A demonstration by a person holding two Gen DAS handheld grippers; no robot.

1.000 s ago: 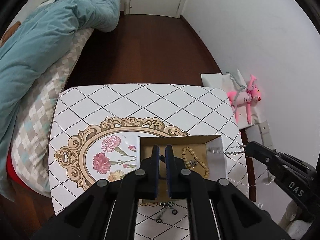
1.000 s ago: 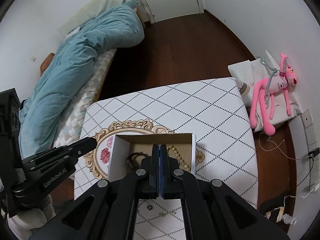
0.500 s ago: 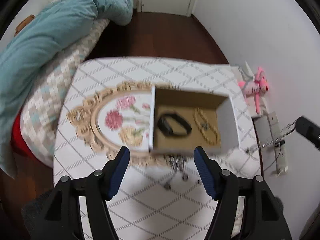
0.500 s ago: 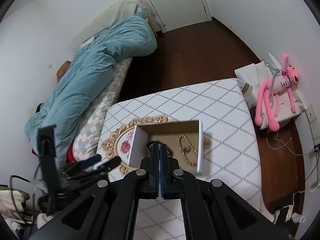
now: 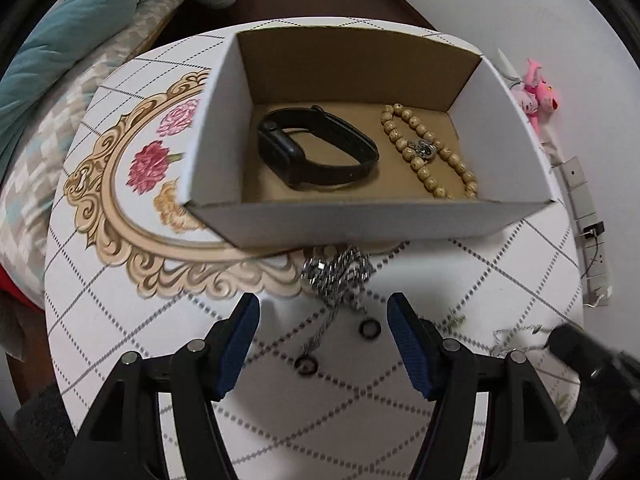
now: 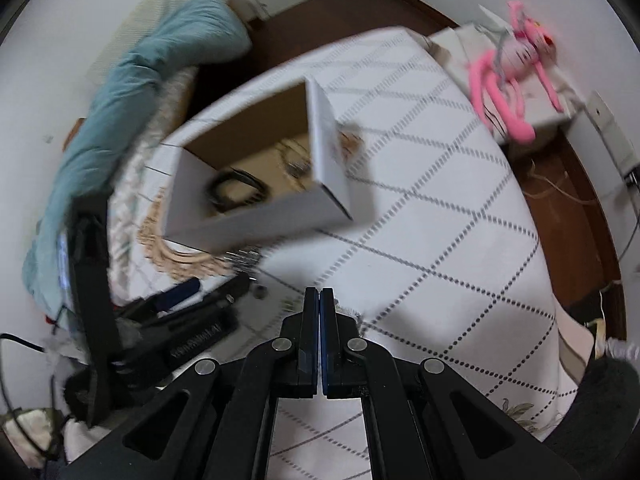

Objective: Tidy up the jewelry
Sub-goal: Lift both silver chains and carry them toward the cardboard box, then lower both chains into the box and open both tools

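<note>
Left gripper [image 5: 322, 322] low over the table [image 5: 120, 320], jaws spread wide, nothing between the pads. Directly between and just ahead of the fingertips: two small dark rings [image 5: 369, 329] on the tabletop, one nearer the right pad, the other closer in toward the camera. A thin chain runs from the nearer ring forward to a heaped silver chain necklace [image 5: 340, 272], which lies dead ahead of the open jaws, touching or almost touching the near wall of the cardboard box [image 5: 360, 224]. The trailing strand gives the necklace a long axis roughly along the gripper's line of sight, so a straight-ahead push with the jaws astride the heap looks like the natural approach. Right gripper [image 6: 320, 300] pressed together; whether a fine chain is pinched there cannot be made out in its blurred view. In the left view its dark tip sits at lower right, with a thin pale strand lying beside it, contact unclear. Left hand is clearly the nearer one to the heap. Farther off, inside the box: black watch band [image 5: 316, 148] on the left, beaded bracelet [image 5: 430, 150] on the right, apart from each other. Judgement: loose pieces on the table remain to be boxed. Beyond, a bed with blue quilt [image 5: 72, 40] and a pink plush toy [image 6: 516, 64] by the wall.
</note>
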